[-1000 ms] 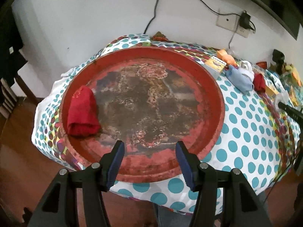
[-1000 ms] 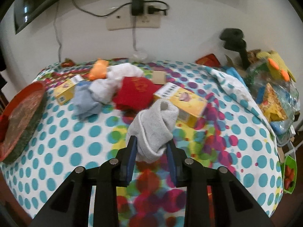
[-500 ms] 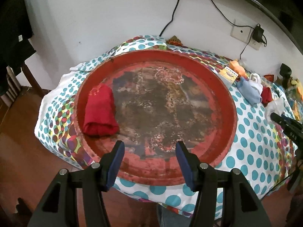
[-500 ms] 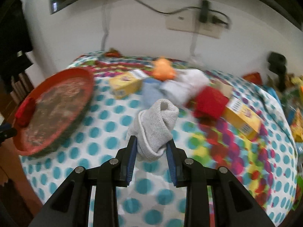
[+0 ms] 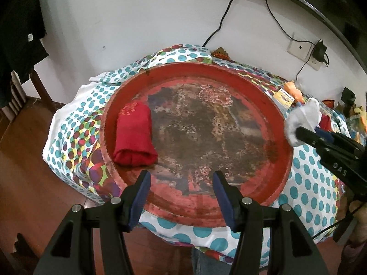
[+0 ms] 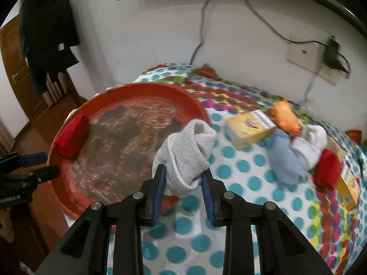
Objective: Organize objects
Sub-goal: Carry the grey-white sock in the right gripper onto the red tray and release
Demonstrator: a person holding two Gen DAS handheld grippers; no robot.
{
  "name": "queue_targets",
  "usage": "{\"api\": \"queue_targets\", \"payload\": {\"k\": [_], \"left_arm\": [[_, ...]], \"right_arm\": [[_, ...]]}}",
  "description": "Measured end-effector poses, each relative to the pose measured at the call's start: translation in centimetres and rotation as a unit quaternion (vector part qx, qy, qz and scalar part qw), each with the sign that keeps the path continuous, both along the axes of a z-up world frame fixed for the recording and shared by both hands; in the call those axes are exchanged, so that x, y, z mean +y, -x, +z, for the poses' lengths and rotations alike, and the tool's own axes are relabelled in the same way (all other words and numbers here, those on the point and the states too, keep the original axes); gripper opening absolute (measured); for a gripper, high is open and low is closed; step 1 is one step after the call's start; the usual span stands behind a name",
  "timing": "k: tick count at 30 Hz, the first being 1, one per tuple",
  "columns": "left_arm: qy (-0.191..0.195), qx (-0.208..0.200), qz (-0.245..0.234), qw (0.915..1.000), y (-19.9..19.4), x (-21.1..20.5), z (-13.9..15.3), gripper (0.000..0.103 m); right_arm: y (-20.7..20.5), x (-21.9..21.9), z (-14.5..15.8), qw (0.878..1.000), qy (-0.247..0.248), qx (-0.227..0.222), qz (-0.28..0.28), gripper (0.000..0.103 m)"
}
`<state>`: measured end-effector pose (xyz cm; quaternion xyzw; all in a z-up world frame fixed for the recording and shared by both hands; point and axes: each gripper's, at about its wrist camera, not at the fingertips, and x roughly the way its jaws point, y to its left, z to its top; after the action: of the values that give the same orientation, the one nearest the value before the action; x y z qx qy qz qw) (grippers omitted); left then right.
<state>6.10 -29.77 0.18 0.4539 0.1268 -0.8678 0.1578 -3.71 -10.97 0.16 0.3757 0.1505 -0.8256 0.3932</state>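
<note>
My right gripper (image 6: 183, 174) is shut on a rolled grey sock (image 6: 187, 151) and holds it in the air at the right rim of the round red tray (image 6: 68, 197). It also shows in the left wrist view (image 5: 302, 135), with the grey sock (image 5: 300, 116) at the tray's right rim (image 5: 285, 142). A rolled red sock (image 5: 134, 135) lies inside the tray at its left. My left gripper (image 5: 181, 183) is open and empty, just above the tray's near rim.
On the dotted tablecloth (image 6: 247, 178) to the right lie a yellow box (image 6: 248, 126), an orange toy (image 6: 285, 116), blue (image 6: 284, 158), white (image 6: 309, 146) and red socks (image 6: 325, 167), and another yellow box (image 6: 348, 183). The wall with cables stands behind. The table edge drops to a wooden floor (image 5: 27, 160).
My right gripper has carried the grey sock left, from the pile of objects to the tray's right rim. My left gripper has pulled back a little and stayed open.
</note>
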Motion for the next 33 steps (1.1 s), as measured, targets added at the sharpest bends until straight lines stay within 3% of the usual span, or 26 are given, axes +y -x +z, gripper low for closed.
{"api": "queue_targets", "payload": {"k": [9, 21, 33], "left_arm": [[-0.005, 0.003, 0.009, 0.9999, -0.3, -0.9, 0.0, 0.057], [0.000, -0.003, 0.003, 1.0000, 0.0, -0.5, -0.3, 0.057], [0.015, -0.007, -0.010, 0.9998, 0.2, 0.7, -0.3, 0.057]], "right_arm": [[-0.4, -4.1, -1.8, 0.999, -0.023, -0.021, 0.022, 0.028], [1.4, -5.5, -3.5, 0.998, -0.055, -0.027, 0.009, 0.029], [1.4, -5.8, -3.3, 0.998, -0.064, -0.012, 0.007, 0.030]]}}
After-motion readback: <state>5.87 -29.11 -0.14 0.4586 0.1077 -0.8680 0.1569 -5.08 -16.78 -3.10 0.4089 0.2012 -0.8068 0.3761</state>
